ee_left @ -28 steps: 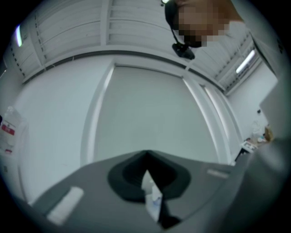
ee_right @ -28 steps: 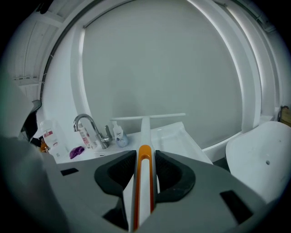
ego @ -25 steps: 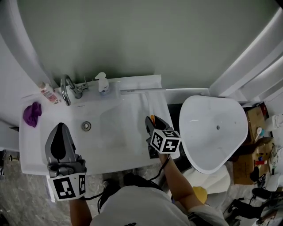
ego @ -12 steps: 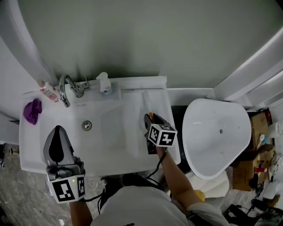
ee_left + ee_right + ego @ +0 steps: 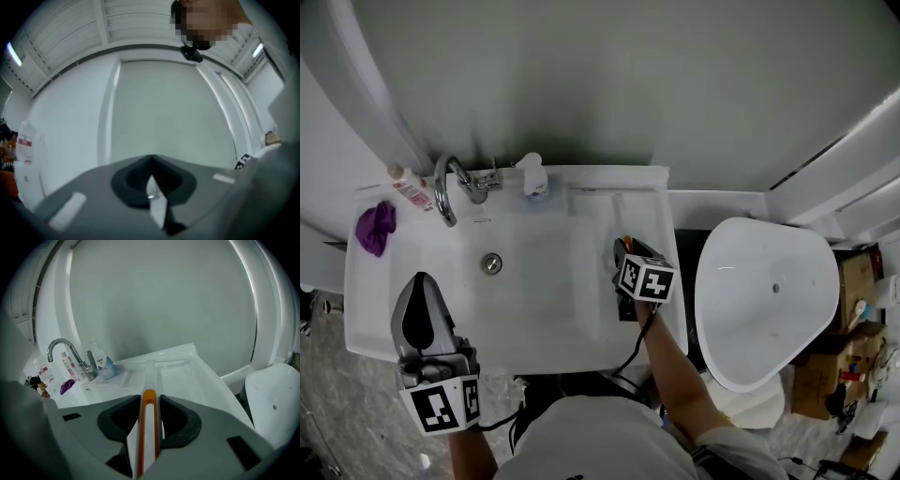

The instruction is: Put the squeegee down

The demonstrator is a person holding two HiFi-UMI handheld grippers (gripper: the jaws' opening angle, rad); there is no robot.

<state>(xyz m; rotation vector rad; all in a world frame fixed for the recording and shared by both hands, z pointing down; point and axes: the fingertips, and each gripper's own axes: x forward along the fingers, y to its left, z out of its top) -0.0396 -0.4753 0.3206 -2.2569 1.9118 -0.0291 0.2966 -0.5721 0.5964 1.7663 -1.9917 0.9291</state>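
The squeegee has a white and orange handle, and my right gripper is shut on that handle. In the head view the right gripper hovers over the right side of the white sink. The squeegee's pale stem runs from it toward the back rim, where its crossbar lies near the wall. My left gripper hangs over the sink's front left edge with its jaws together and nothing in them. In its own view the left gripper points at the pale wall.
A chrome tap, a soap dispenser and a pink-labelled bottle stand along the back rim. A purple cloth lies at the far left and the drain left of centre. A white rounded fixture stands right of the sink.
My right gripper has come down closer to the sink's right side with the squeegee still in it. The left gripper has stayed about where it was.
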